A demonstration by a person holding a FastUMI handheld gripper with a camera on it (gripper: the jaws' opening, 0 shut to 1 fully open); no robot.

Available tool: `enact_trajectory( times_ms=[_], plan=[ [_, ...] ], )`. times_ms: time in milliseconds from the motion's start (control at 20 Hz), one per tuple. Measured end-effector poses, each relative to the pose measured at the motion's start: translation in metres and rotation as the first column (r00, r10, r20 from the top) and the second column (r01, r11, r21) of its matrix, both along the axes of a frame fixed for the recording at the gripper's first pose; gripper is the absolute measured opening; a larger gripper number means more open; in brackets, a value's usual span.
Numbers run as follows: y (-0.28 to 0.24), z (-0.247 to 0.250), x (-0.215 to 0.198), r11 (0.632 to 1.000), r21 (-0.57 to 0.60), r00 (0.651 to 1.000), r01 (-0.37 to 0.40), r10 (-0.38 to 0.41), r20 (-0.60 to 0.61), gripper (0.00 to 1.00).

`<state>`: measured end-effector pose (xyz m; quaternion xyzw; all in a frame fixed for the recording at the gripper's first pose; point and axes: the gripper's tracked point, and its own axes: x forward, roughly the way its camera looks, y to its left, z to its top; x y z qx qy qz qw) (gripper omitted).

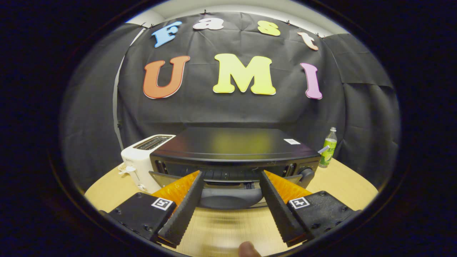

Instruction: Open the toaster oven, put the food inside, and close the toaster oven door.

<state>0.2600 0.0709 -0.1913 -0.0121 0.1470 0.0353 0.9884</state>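
- Here the gripper (231, 178) sits low over the wooden tabletop (342, 185), its two fingers (185, 207) spread wide apart with nothing held between them.
- Just ahead of the fingers stands the black toaster oven (232, 148), facing the camera, its flat top shining with a dull yellowish reflection.
- The fingertips reach up to the oven's front, one on each side of the door handle (230, 198), a dark rounded bar that lies in the gap between them; whether either tip touches the oven I cannot tell.
- The door seems tipped a little outward at its top edge, showing a narrow dark slot behind it, though how far it is open is hard to judge from this low angle.
- A round knob (307, 174) sits on the oven's front, just beyond the right finger.
- A small white label (292, 141) lies on the oven's top near its right rear corner.
- A white toaster (142, 159) stands right beside the oven, to the left, with its two slots facing up and a lever on its front.
- A green bottle (328, 148) with a pale cap stands upright on the tabletop, to the right of the oven and a little apart from it.
- A fingertip of the person (248, 250) shows at the very near edge, between the finger bases.
- No food can be made out from here.
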Motion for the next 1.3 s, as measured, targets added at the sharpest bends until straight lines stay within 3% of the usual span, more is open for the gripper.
enact_trajectory(
  times_ms=[450, 700, 950, 1300],
  plan=[
    [-0.007, -0.036, -0.054, 0.999, -0.050, 0.998, -0.005, 0.002, -0.068, 1.00],
    [-0.009, -0.064, -0.077, 0.997, -0.071, 0.985, -0.019, 0.007, -0.171, 1.00],
    [-0.003, -0.085, -0.092, 0.998, -0.012, 0.963, -0.067, 0.061, -0.261, 1.00],
    [-0.006, -0.044, -0.129, 0.997, 0.014, 0.979, -0.074, 0.075, -0.191, 1.00]
  ],
)
